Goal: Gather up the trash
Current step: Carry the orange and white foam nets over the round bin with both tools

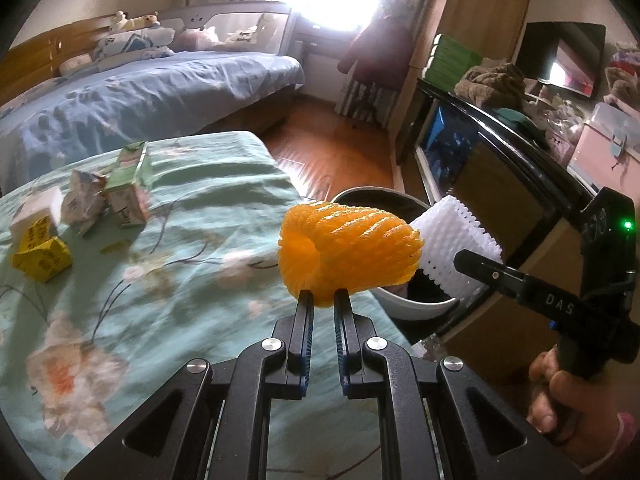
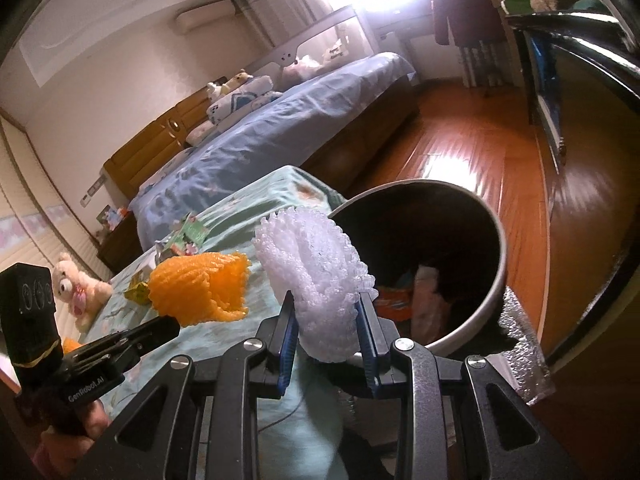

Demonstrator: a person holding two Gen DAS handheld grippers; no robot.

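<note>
My left gripper (image 1: 323,300) is shut on an orange foam fruit net (image 1: 348,250), held above the right edge of the green flowered cloth (image 1: 168,280). The net also shows in the right wrist view (image 2: 200,288). My right gripper (image 2: 327,304) is shut on a white foam fruit net (image 2: 316,280), held at the near rim of the grey trash bin (image 2: 498,264). The white net (image 1: 456,252) hangs over the bin (image 1: 408,308) in the left wrist view. The bin holds some wrappers (image 2: 400,300). Crumpled cartons (image 1: 124,184) and a yellow box (image 1: 42,256) lie on the cloth at far left.
A blue bed (image 1: 140,100) stands behind the clothed table. A dark glass-front cabinet (image 1: 500,168) stands right of the bin. Wooden floor (image 2: 480,160) lies beyond the bin. A bubble-wrap piece (image 2: 524,352) lies beside the bin. A teddy bear (image 2: 76,284) sits at far left.
</note>
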